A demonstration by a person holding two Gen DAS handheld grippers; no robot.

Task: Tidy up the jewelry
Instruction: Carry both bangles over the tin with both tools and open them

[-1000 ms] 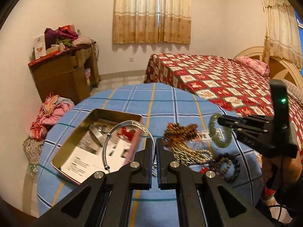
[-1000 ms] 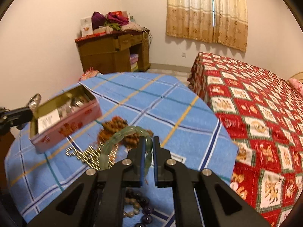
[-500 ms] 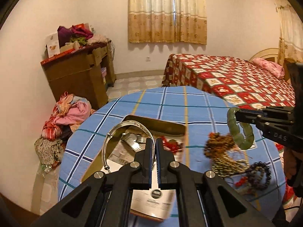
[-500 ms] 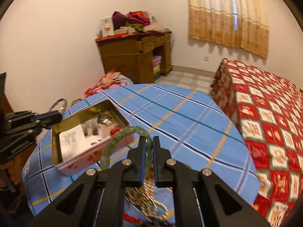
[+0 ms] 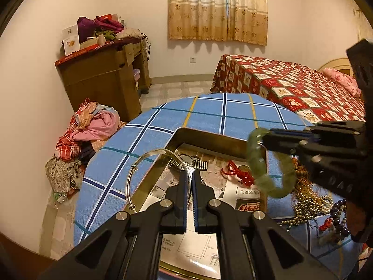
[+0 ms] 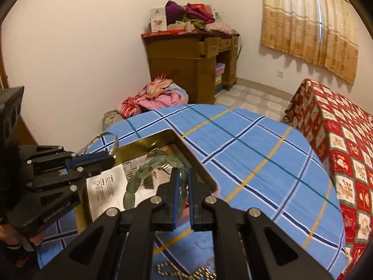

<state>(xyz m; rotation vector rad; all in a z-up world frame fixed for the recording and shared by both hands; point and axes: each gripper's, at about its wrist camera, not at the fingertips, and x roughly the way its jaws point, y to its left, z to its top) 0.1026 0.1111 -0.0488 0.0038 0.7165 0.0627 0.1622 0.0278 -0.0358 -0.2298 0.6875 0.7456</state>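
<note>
My left gripper (image 5: 190, 175) is shut on a thin silver bangle (image 5: 135, 170) and holds it above the left wall of an open gold tin box (image 5: 209, 137). My right gripper (image 6: 181, 175) is shut on a green jade bangle (image 6: 139, 175) and holds it over the same tin box (image 6: 198, 163); the jade bangle also shows in the left wrist view (image 5: 263, 172). The box holds a wristwatch (image 5: 186, 159), a red cord (image 5: 237, 172) and printed paper (image 5: 195, 247). The left gripper shows at the left of the right wrist view (image 6: 109, 156).
The round table has a blue plaid cloth (image 6: 256, 154). Bead strings and a gold chain (image 5: 310, 203) lie right of the box. A wooden desk (image 6: 186, 63), a clothes pile on the floor (image 5: 91, 126) and a red-covered bed (image 5: 291, 86) stand beyond the table.
Both grippers have moved left over the tin box, each carrying its bangle. The jade bangle now hangs above the box's right part, and the bead pile has fallen behind to the right.
</note>
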